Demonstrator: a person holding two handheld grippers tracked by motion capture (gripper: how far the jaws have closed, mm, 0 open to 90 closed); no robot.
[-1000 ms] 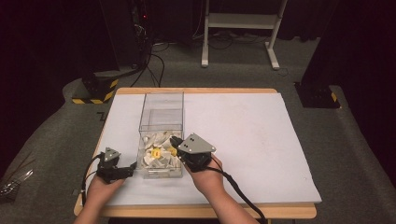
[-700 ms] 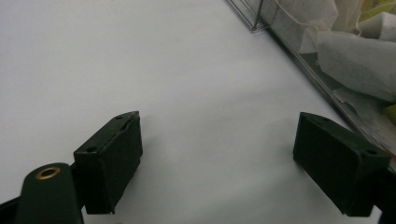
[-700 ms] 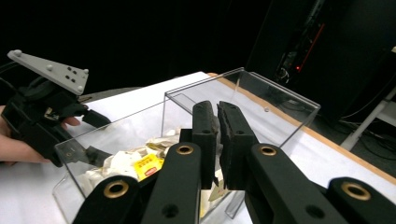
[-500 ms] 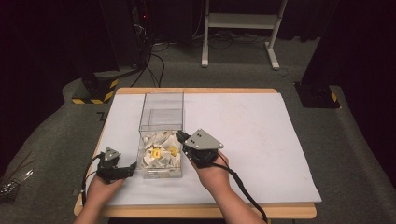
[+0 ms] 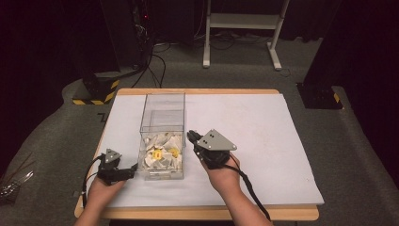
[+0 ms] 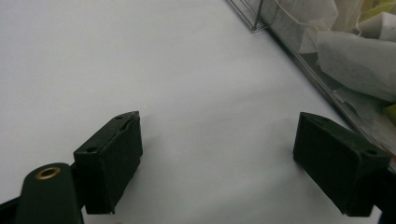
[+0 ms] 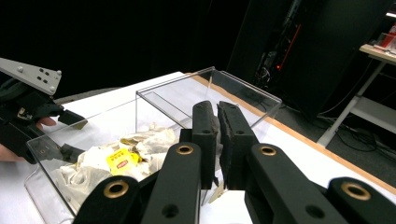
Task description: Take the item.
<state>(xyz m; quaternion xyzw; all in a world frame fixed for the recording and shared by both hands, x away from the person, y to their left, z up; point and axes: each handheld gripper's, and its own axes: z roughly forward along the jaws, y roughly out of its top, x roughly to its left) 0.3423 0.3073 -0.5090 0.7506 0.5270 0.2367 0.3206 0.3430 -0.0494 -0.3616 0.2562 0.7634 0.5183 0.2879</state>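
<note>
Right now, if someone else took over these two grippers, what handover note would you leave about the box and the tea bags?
Left gripper: open, holding nothing, low over the white sheet beside the clear box.
Right gripper: jaws shut, just right of the box's rim. A small pale scrap shows under the jaws; I cannot tell whether it is pinched.
Tea bags: piled in the near end of the box, one with a yellow tag on top.
Done: no tea bag lies on the sheet yet.
Left: probably lifting bags out; check the right gripper's jaws first.
</note>
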